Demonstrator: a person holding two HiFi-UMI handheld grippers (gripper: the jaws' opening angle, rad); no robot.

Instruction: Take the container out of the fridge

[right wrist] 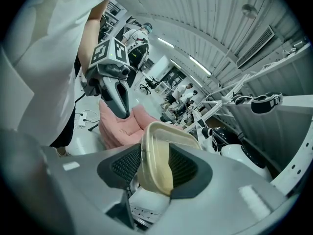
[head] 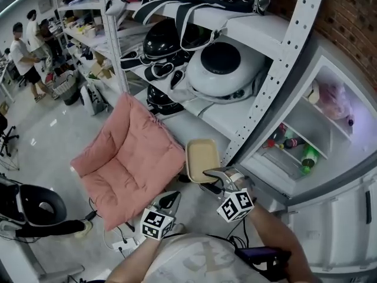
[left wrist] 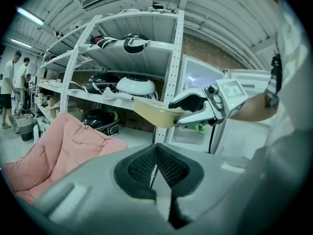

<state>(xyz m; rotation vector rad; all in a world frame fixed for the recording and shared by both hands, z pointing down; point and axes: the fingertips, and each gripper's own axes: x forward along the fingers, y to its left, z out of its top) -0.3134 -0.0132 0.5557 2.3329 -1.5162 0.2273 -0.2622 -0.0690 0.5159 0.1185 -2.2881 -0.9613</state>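
Observation:
A shallow beige container hangs in the air in front of the open fridge, outside it. My right gripper is shut on its near rim. In the right gripper view the container stands edge-up between the black pads. The left gripper view shows it from the side, the container clamped by the right gripper. My left gripper sits lower left of it, apart, shut and holding nothing, its pads meeting.
The fridge's door shelf holds bottles. A white metal rack with helmets stands just left of the fridge. A pink cushion leans on the floor below. People stand far off at the left.

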